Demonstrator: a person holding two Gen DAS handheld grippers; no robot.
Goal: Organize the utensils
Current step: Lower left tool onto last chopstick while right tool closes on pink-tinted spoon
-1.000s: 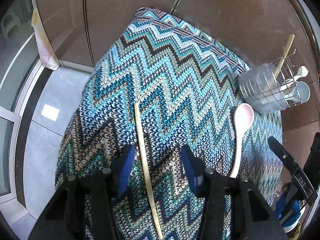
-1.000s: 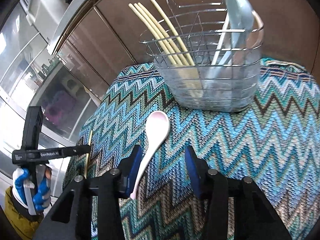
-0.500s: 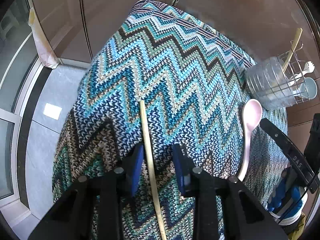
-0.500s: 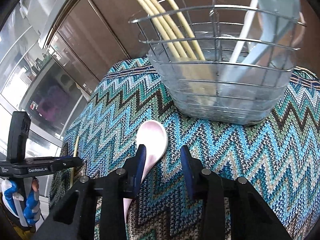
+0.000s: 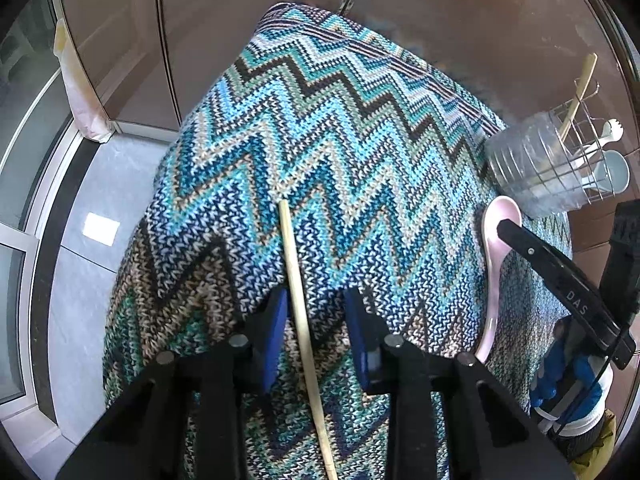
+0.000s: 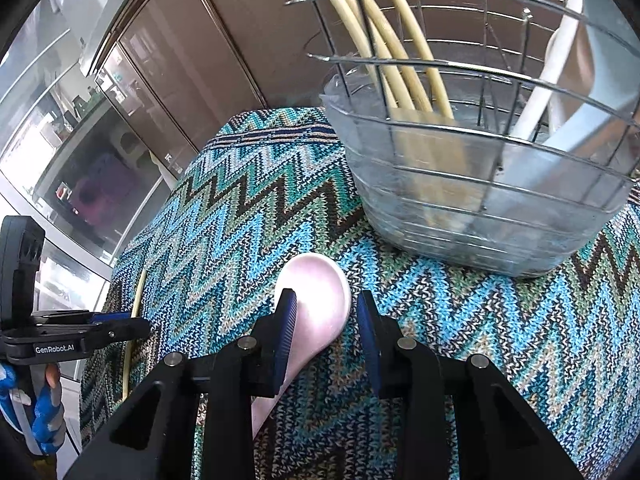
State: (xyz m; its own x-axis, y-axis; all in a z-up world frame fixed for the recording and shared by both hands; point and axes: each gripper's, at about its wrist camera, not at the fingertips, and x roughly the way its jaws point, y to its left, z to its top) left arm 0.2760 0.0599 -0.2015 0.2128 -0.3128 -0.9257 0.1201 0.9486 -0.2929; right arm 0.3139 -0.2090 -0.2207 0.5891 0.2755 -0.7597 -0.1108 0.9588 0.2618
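Though slightly bowed, pale slender chopstick [image 5: 298, 300]

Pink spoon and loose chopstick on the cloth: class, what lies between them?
Only bare zigzag cloth separates the chopstick from the pink spoon, clearest in the left wrist view.

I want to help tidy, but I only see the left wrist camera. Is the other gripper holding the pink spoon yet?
Observer: Not yet. The right gripper is open, with its jaws on either side of the spoon bowl.
Operator: Where does the spoon point?
Observer: It lies on the cloth, bowl end toward the basket.
Operator: I see one chopstick in there. Are there more?
Observer: Yes, at least three chopsticks, all in the left compartment. The pale spoons stand in the right one.
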